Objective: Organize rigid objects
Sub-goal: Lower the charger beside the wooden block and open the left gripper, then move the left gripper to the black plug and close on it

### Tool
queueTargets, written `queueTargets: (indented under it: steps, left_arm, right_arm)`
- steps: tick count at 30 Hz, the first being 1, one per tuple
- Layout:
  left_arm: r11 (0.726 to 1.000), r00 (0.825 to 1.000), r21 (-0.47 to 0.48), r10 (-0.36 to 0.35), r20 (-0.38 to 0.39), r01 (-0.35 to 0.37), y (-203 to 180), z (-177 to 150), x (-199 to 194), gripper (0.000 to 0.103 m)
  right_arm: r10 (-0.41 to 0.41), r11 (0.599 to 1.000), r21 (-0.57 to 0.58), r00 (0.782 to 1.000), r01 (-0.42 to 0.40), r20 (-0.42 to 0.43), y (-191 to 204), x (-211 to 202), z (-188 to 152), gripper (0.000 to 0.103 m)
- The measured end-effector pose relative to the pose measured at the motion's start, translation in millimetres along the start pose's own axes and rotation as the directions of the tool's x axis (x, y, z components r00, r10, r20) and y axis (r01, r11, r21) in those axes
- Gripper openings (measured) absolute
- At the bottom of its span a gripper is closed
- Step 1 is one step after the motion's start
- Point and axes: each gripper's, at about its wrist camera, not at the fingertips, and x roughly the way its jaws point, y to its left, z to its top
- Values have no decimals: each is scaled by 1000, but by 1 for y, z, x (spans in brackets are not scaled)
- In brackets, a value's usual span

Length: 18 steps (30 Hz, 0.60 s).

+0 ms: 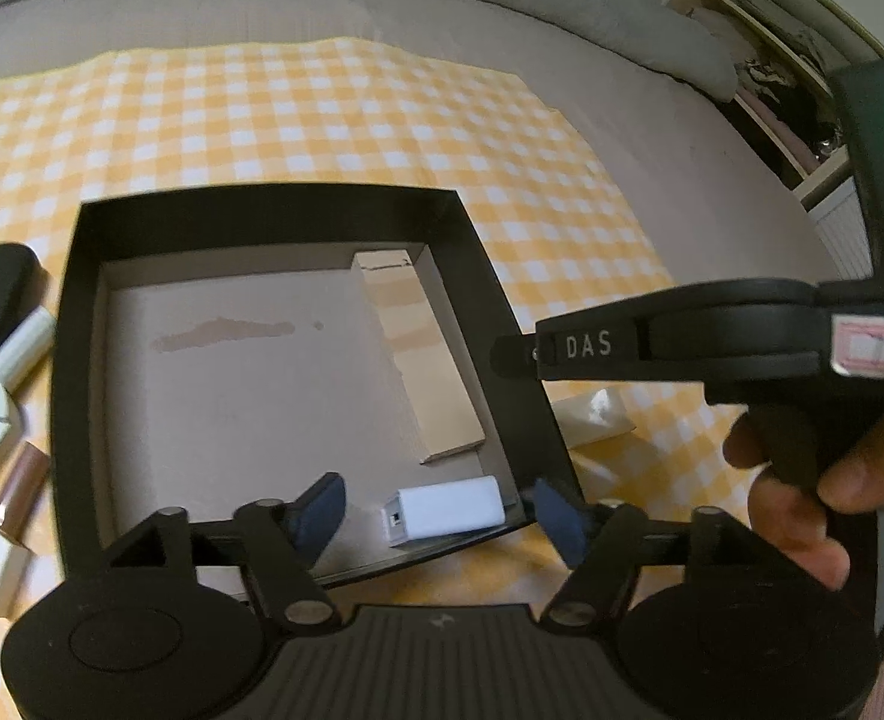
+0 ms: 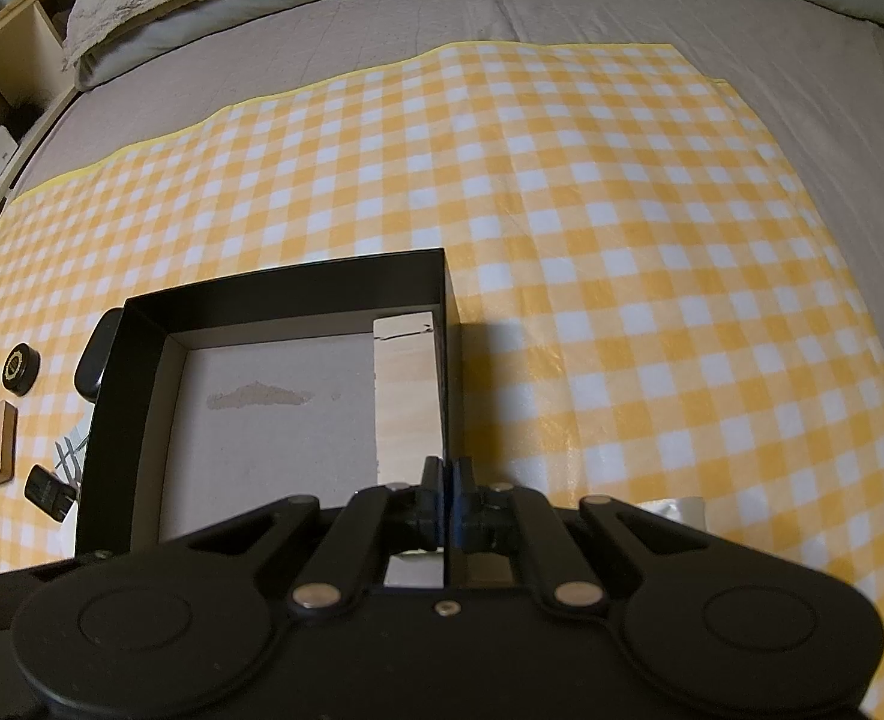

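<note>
My left hand-held gripper [image 1: 435,510] hangs wide over the small white charger [image 1: 448,510] in the black box's [image 1: 261,204] near corner, a light, stiff, slick block best pinched across its flat sides.

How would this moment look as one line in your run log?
left fingers: open, above white adapter in black box | right fingers: shut on box's right wall | tan box: inside

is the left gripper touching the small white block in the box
Apart. In the left wrist view the left gripper has open jaws, and the white block lies between them inside the black box with gaps either side.
</note>
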Motion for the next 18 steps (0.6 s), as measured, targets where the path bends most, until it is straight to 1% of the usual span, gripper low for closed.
queueTargets:
  steps: [7,14,18]
  left_arm:
    - [998,999,60,32,41,-35,3,-6,-23,93]
    - [989,991,113,83,105,-95,9,-14,-48,100]
    - [980,982,135,124,146,-144,20,-18,-64,103]
  right_arm:
    - [-1,1000,-1,1000,1,0,2,0,0,3]
    - [-13,1000,-1,1000,13,0,2,1,0,3]
    - [-34,999,-14,999,34,-4,2,2,3,3]
